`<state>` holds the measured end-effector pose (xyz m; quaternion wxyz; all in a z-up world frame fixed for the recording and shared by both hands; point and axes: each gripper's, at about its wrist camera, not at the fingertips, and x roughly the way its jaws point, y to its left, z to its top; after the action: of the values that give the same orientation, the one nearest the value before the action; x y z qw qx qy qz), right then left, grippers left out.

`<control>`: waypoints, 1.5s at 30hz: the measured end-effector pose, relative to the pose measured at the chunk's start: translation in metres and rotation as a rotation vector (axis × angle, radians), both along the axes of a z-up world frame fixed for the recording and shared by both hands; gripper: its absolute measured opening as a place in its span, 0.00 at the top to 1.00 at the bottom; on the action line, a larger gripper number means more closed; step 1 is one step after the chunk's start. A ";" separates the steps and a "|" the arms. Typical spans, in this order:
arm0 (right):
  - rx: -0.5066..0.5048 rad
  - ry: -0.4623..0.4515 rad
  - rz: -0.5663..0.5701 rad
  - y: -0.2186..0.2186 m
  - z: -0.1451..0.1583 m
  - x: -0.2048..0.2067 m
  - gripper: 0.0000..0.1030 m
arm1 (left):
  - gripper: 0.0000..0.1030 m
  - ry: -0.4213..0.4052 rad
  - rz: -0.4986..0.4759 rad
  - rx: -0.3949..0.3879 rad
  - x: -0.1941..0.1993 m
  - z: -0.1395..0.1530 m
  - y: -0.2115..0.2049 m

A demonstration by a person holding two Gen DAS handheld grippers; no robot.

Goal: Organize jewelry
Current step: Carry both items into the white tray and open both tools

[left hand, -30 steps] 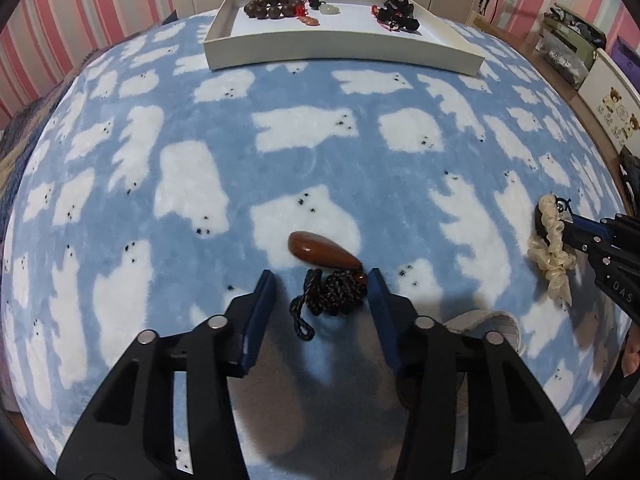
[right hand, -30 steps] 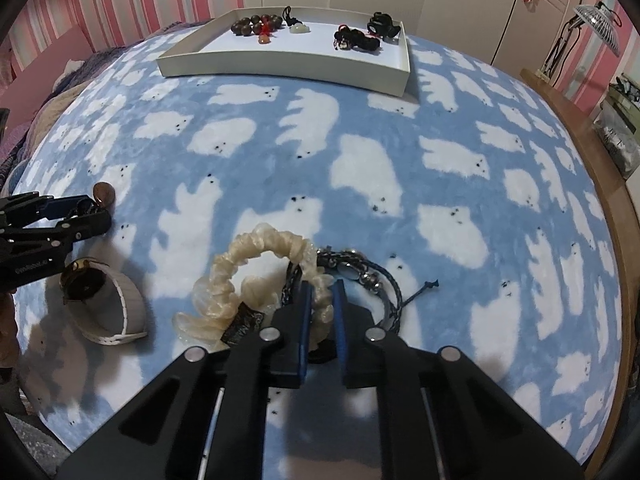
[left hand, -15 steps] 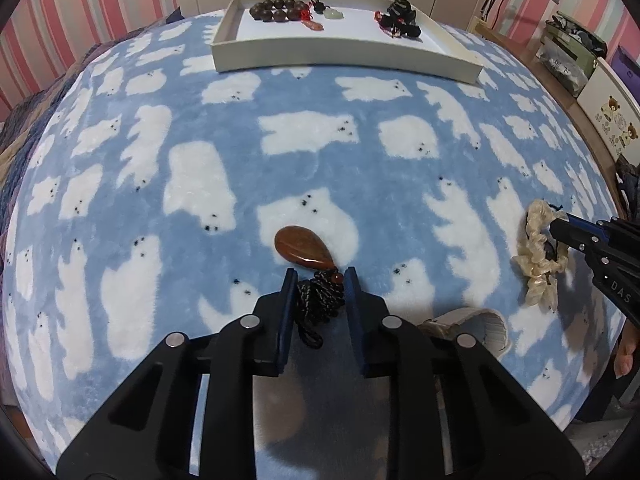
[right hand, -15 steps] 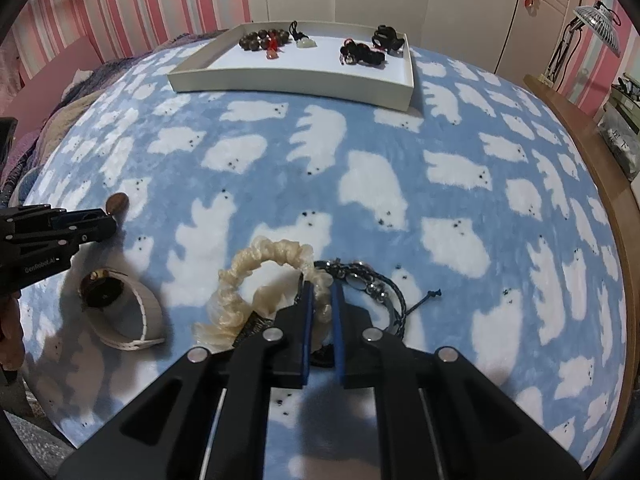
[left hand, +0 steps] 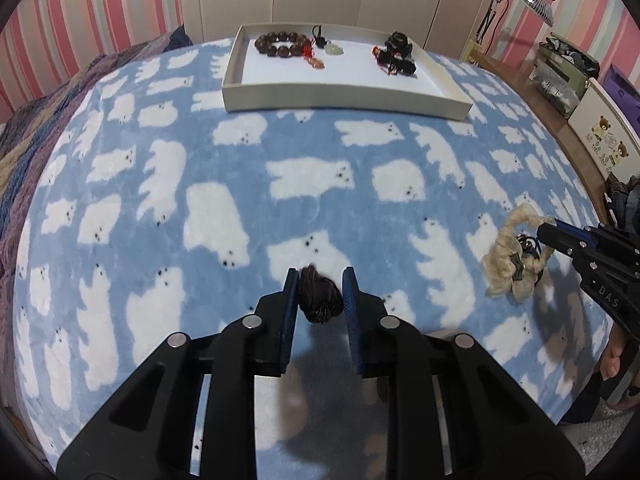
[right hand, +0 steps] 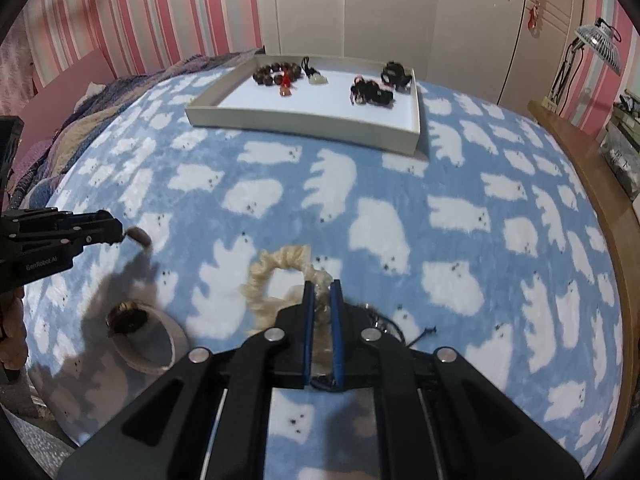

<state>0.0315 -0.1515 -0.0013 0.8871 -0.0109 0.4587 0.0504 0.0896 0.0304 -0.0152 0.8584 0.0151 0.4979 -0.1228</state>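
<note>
Risk, left side: pendant (right hand: pixel 138 236) hanging below left gripper (left hand: pixel 320 292) by its cord only; likely to swing and slip out if grip on cord bundle (left hand: pixel 320 300) is loose, or to snag on tray (left hand: pixel 344 98) wall at drop-off. Risk, right side: dark braided bracelet (right hand: pixel 384 320) tangled at the scrunchie (right hand: pixel 276 276); could lift along with it and drop short of tray.

Left gripper: jaws clamped on the dark cord bundle, lower centre of left view. In right view, pendant visible at the gripper tip, left edge of frame, apparently clear of the blanket (left hand: pixel 320 184).

Right gripper (right hand: pixel 320 300): jaws nearly closed, pinching the cream scrunchie, lower centre of right view; scrunchie loop extends up-left of the jaws. In left view, same scrunchie at right edge, hanging off gripper tip.

Watch (right hand: pixel 140 336) left on blanket, lower left of right view. Tray at top centre of both views, well apart from both grippers, beads and pendants already inside.
</note>
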 end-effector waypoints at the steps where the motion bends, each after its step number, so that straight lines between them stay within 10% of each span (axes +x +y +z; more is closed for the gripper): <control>1: 0.001 -0.008 0.001 0.000 0.002 0.001 0.93 | 0.80 -0.006 -0.003 0.001 0.001 0.002 -0.001; 26: -0.003 -0.201 -0.079 -0.004 0.066 0.170 0.93 | 0.80 -0.133 0.042 -0.095 0.158 0.060 -0.029; 45: 0.023 -0.011 -0.209 0.011 -0.021 0.319 0.93 | 0.80 -0.081 0.188 0.045 0.302 -0.001 -0.035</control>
<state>0.3501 -0.1405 -0.0223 0.8900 0.0468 0.4520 -0.0371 0.3914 -0.0043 -0.0163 0.8849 -0.0075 0.4647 -0.0301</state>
